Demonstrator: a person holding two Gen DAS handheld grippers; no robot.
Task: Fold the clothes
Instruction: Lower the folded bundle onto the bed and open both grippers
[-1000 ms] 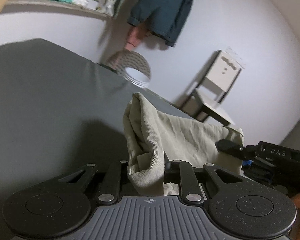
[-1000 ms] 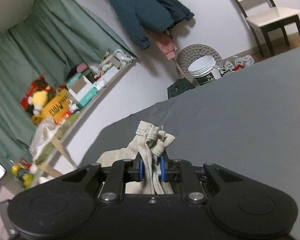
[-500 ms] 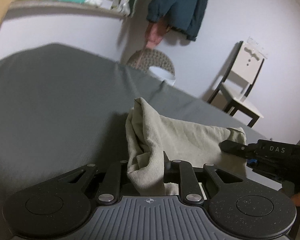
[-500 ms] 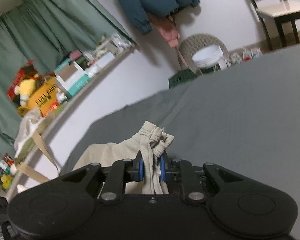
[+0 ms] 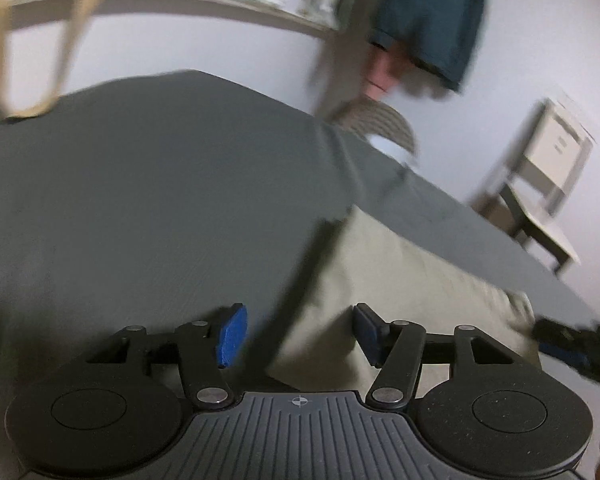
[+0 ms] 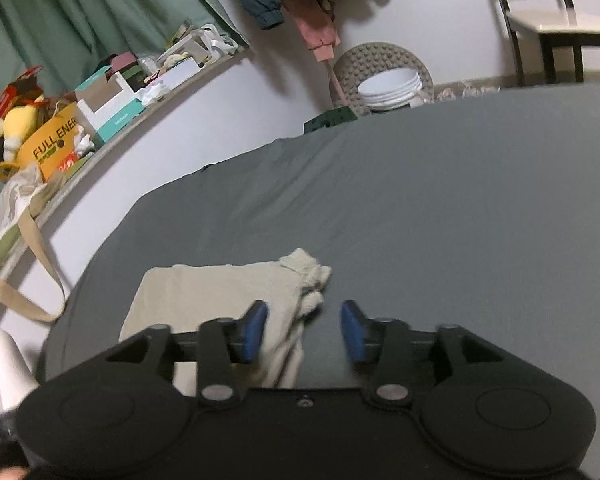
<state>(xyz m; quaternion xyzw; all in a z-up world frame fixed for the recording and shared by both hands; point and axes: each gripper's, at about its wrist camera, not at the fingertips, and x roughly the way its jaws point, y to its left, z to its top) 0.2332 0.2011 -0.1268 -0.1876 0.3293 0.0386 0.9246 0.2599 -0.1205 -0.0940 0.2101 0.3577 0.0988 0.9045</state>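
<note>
A beige ribbed garment [image 5: 400, 280] lies flat on the dark grey table [image 5: 160, 184]. In the right wrist view the garment [image 6: 220, 292] lies folded, its bunched end toward the right. My left gripper [image 5: 296, 334] is open, its blue pads apart over the garment's near left corner. My right gripper [image 6: 304, 330] is open just above the garment's right end, holding nothing. The right gripper's tip [image 5: 568, 340] shows at the right edge of the left wrist view.
A shelf [image 6: 100, 120] with boxes and a yellow toy runs along the wall at left, and a tote strap [image 6: 28, 280] hangs from it. A chair [image 5: 540, 192], a white bucket [image 6: 388, 88] and hanging jackets [image 5: 428, 20] stand beyond the table's far edge.
Both grippers have opened and let go of the garment. It has dropped from a raised bunch to lie flat on the table.
</note>
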